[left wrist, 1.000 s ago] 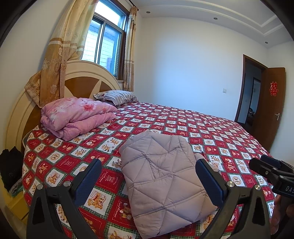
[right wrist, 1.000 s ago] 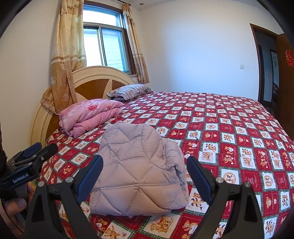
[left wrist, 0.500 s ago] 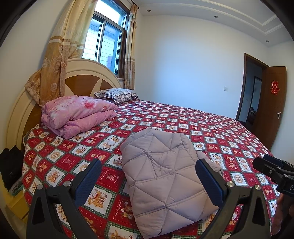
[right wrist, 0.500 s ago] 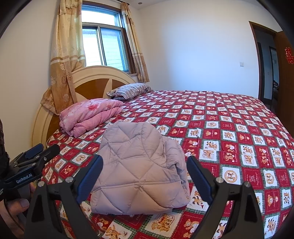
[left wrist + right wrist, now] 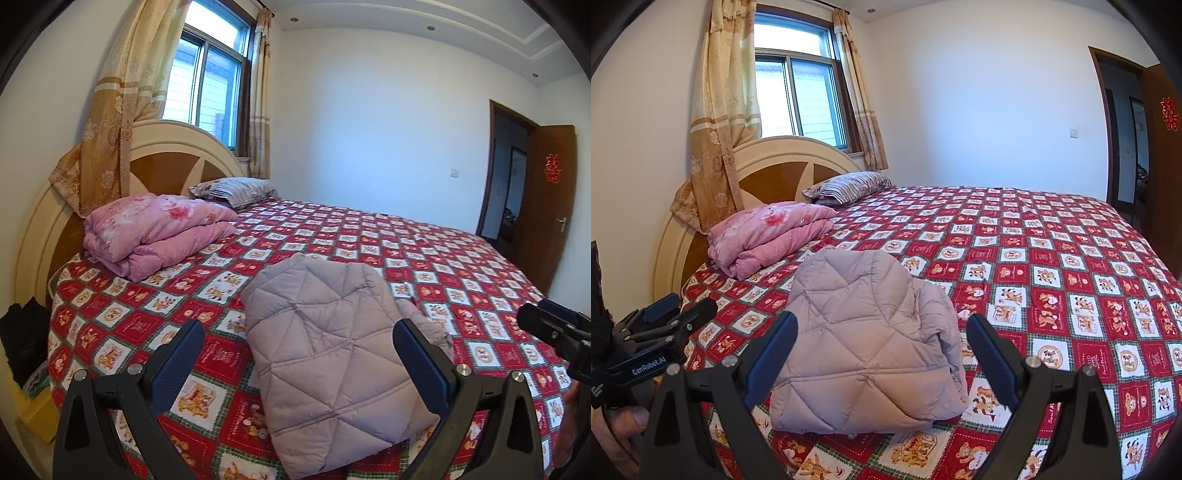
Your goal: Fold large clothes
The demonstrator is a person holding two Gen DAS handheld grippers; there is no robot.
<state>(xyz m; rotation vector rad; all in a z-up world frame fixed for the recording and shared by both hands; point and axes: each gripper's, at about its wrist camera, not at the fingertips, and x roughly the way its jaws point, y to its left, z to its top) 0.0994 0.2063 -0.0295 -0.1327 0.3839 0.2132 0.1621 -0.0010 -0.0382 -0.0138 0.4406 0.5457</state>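
Observation:
A lilac quilted down jacket lies folded into a compact bundle near the front edge of the bed; it also shows in the right wrist view. My left gripper is open and empty, held above and in front of the jacket, apart from it. My right gripper is open and empty, also held in front of the jacket without touching it. The right gripper shows at the right edge of the left wrist view, and the left gripper at the left edge of the right wrist view.
The bed has a red checked cartoon cover. A folded pink quilt and a striped pillow lie by the round headboard. A curtained window is behind. A brown door stands open at right. Dark items sit beside the bed.
Both grippers have drawn back and risen slightly from the jacket. The folded jacket has not moved. Both stay open.

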